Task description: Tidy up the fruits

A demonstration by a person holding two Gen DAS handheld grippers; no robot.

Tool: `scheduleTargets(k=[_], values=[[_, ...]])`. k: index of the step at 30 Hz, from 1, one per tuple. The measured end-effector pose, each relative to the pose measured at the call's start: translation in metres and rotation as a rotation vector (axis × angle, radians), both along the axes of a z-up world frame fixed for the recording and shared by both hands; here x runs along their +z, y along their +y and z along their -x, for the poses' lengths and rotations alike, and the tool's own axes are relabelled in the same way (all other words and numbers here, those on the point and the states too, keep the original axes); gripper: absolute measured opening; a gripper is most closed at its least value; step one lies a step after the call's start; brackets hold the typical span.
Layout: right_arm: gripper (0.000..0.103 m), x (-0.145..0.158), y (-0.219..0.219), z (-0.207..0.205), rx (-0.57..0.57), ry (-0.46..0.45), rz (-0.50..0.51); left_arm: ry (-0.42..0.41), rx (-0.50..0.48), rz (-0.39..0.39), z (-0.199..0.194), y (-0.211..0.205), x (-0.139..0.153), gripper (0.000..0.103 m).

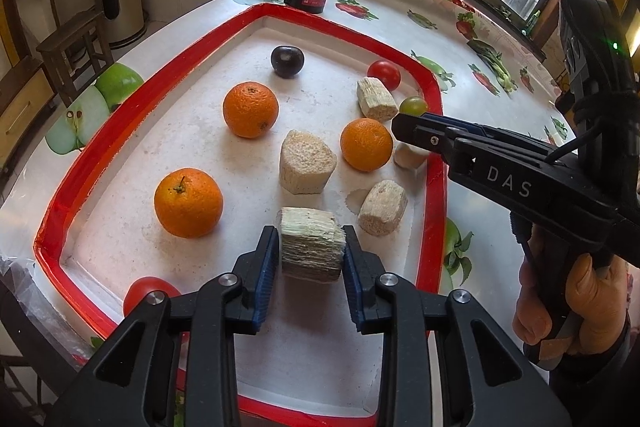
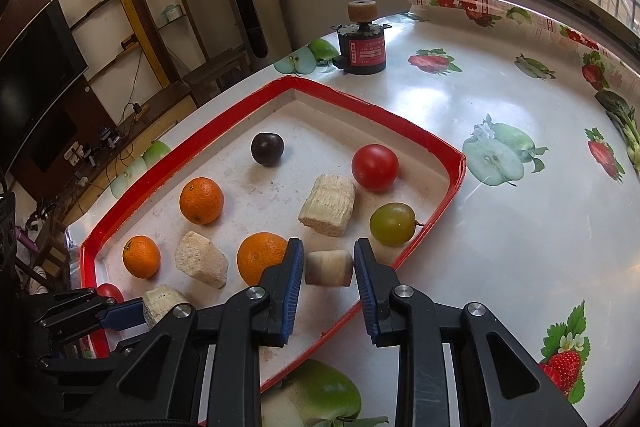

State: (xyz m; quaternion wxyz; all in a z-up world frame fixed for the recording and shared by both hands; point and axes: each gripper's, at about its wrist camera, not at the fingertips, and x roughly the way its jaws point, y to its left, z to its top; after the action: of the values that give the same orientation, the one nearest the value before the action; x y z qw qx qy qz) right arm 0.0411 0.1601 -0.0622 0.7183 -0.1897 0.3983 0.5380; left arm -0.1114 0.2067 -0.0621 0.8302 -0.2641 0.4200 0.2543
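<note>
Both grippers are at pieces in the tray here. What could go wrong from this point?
1. The right gripper pinches a small smooth piece right beside an orange and the tray's red rim; a finger could set the orange rolling.
2. The left gripper holds the fibrous chunk by its fingertips only, so it may tilt or slip when lifted.

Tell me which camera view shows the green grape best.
The right wrist view. There the green grape sits whole and unobstructed near the tray's red rim, just ahead of the right hand-held gripper. In the left wrist view the green grape is small, distant and partly cut off by that gripper's fingers.
</note>
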Motion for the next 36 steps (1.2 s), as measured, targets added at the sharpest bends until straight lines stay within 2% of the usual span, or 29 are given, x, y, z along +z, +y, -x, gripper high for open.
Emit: scheduleTargets(k=[3, 19, 23, 32, 36], values=[[0.036, 0.002, -0.003, 0.001, 0.003, 0.004, -0.009, 0.004, 0.010, -0.014, 0.003, -0.002, 0.002, 0.044], [0.045, 0.025, -0.039, 0.011, 0.001, -0.011, -0.050, 0.007, 0.002, -0.065, 0.022, -0.032, 0.015, 0.045], [0.052, 0.028, -0.050, 0.016, 0.046, -0.001, -0.064, -0.004, 0.007, -0.088, 0.033, -0.045, 0.022, 0.061], [0.060, 0.027, -0.079, 0.027, 0.131, -0.014, -0.087, -0.014, 0.008, -0.144, 0.054, -0.068, 0.034, 0.064], [0.078, 0.032, -0.094, 0.028, 0.154, -0.043, -0.114, -0.009, 0.026, -0.187, 0.063, -0.075, 0.039, 0.075]])
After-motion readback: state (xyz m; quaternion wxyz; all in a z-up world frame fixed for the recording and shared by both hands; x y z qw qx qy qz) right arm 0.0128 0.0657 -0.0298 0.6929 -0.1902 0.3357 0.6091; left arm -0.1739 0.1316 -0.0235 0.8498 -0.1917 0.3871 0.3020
